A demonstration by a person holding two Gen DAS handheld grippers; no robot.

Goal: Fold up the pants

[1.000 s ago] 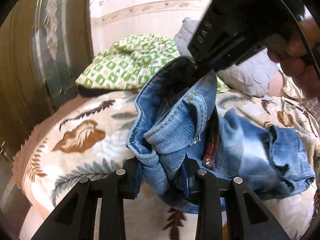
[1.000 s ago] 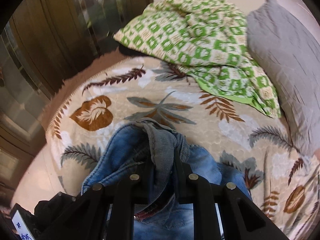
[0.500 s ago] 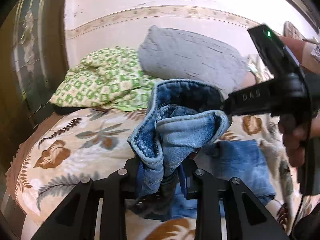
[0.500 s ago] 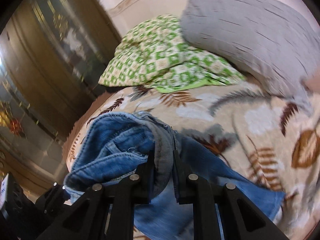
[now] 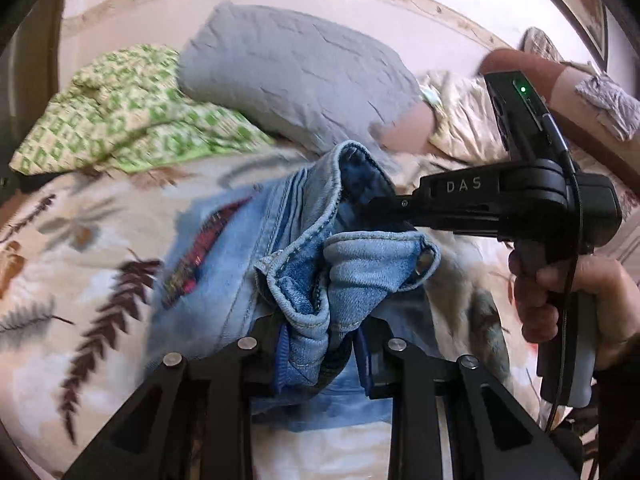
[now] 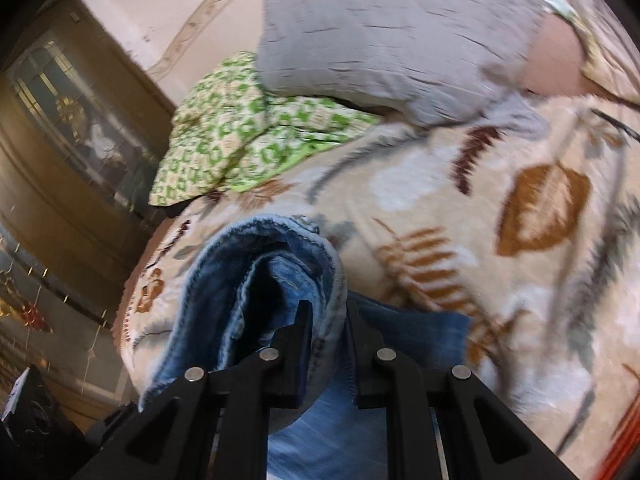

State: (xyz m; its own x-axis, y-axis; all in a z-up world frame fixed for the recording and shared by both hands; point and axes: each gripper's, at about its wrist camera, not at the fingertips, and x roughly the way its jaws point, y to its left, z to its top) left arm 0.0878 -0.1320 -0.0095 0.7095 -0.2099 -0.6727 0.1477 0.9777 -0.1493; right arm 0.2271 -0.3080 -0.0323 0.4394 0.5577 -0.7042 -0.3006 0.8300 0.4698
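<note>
Tools first: we have both clamped on the jeans (image 5: 320, 280). Left tool (image 5: 320, 344) pinches a bunched fold of waistband denim between its pads; its jaws have just been closing further on that fold. Right tool (image 6: 326, 332) grips a thick rolled denim edge, jaws nearly together with the cloth squeezed between them. In the left wrist view we see the right tool (image 5: 384, 208) reaching in from the right, tips buried in the cloth, a hand (image 5: 576, 296) on its grip.

Largest down: bed (image 6: 440, 208) with leaf-print cover carries everything. Grey pillow (image 5: 296, 68) sits at the head by the wall, resting partly on a green-checked blanket (image 5: 120, 120). Jeans are bunched and lifted between the two tools, lower part trailing onto the bed cover. Small red plaid patch (image 5: 204, 248) shows on the denim.
</note>
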